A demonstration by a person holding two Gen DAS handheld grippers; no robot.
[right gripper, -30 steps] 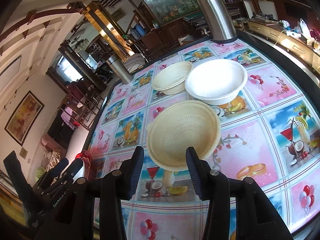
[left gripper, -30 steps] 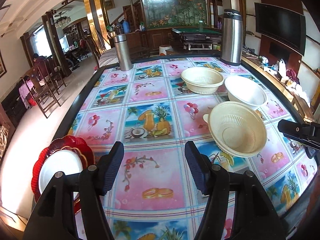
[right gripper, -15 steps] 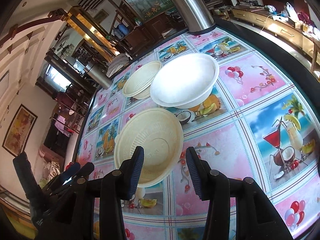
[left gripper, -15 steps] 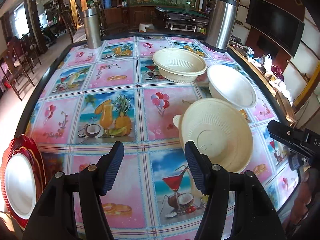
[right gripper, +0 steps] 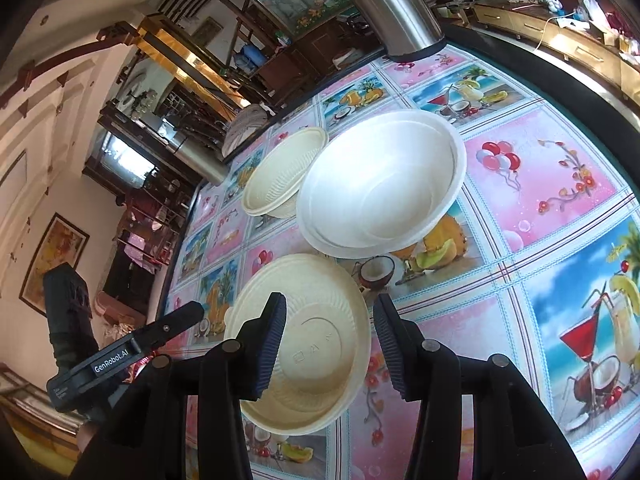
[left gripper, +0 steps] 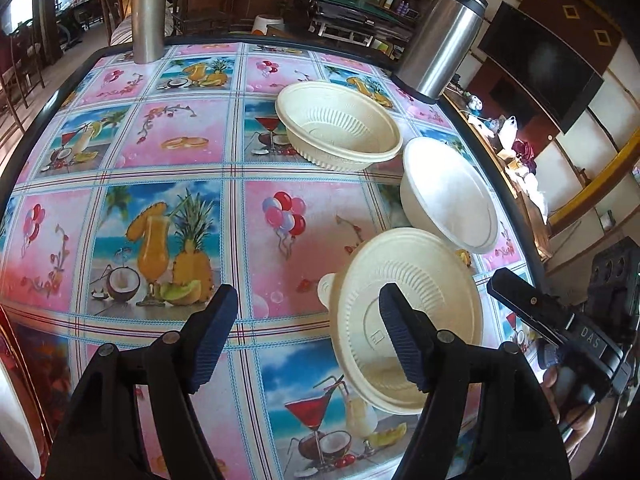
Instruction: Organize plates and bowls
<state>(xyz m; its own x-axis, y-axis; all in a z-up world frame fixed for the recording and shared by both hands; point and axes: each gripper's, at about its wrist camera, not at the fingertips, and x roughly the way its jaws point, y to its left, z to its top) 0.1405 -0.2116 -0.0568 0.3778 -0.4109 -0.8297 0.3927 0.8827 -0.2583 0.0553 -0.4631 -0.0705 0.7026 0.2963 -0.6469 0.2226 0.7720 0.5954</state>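
Observation:
Three bowls stand on the patterned table (left gripper: 180, 148). A near cream ribbed bowl (left gripper: 424, 292) (right gripper: 316, 332) sits by both grippers. A white bowl (left gripper: 448, 196) (right gripper: 384, 184) is behind it and a second cream bowl (left gripper: 340, 124) (right gripper: 280, 176) farther back. My left gripper (left gripper: 308, 332) is open and empty; its right finger overlaps the near bowl's rim in view. My right gripper (right gripper: 330, 340) is open over the near bowl, its left finger inside the rim line. A white plate on red plates (left gripper: 16, 420) shows at the far left edge.
A tall steel flask (left gripper: 444, 36) (right gripper: 384, 0) stands at the back right corner and a smaller steel tumbler (left gripper: 148, 16) (right gripper: 196, 156) at the back left. The table's dark edge (left gripper: 516, 208) runs close to the bowls on the right.
Both grippers have moved forward and lower toward the near cream bowl, which now looks larger. The left view has swung right, pushing the red plates to the frame edge. Both stay open.

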